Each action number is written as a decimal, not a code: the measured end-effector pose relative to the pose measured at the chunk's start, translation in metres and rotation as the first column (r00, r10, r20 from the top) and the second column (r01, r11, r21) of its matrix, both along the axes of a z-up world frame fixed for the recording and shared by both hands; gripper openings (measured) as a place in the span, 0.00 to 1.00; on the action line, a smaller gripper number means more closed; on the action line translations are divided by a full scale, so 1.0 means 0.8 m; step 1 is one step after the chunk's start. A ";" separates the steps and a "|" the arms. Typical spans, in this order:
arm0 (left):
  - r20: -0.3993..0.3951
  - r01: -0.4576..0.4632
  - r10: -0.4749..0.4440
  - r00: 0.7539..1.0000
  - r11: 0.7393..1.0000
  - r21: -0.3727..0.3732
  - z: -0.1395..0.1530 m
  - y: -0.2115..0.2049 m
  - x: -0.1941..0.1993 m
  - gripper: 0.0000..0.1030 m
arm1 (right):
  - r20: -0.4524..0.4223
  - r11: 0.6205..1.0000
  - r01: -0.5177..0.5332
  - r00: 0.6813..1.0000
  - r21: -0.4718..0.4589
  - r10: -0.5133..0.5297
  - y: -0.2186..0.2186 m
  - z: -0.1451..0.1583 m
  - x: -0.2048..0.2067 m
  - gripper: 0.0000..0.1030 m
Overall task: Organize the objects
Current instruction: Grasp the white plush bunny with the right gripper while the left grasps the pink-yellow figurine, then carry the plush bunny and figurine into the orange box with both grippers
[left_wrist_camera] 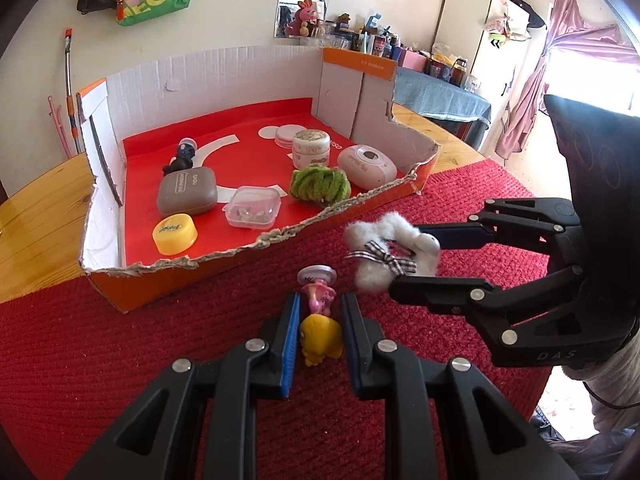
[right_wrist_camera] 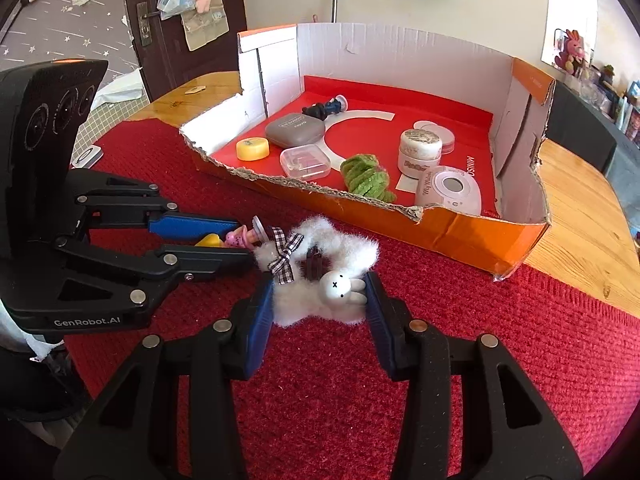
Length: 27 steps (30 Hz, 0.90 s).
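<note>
Red woven cloth (left_wrist_camera: 160, 360) was seen covering the desk in the left wrist view, where the left gripper (left_wrist_camera: 319, 320) was closed on a small figurine (left_wrist_camera: 320, 320), yellow below and pink above, lying just before the torn cardboard box (left_wrist_camera: 256, 240). Hard and light, it was judged likely to slip unless held across its body.

Fluffy white fur marked the hair tie (right_wrist_camera: 320, 276) in the right wrist view, trimmed with a checked bow and a small rabbit face. It was gripped on both sides by the right gripper (right_wrist_camera: 318, 300) on the cloth. Soft and squashy, it was judged best held across its bulk.
</note>
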<state>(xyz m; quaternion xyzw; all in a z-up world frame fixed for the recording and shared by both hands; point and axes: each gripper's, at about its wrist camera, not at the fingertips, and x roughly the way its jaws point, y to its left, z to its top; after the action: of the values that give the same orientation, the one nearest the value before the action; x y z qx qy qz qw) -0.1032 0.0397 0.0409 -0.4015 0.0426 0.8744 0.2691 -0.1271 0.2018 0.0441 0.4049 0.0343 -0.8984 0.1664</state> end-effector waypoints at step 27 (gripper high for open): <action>-0.061 -0.048 0.055 0.997 0.994 0.102 0.084 -0.017 -0.011 0.21 | -0.074 0.999 -0.041 0.996 -0.015 0.040 -0.007 0.062 0.028 0.41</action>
<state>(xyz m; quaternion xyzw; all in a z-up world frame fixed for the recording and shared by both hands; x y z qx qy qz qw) -0.1124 0.0263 0.1079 -0.3605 -0.0034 0.8943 0.2649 -0.1049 0.1962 0.0933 0.3692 0.0414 -0.9095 0.1866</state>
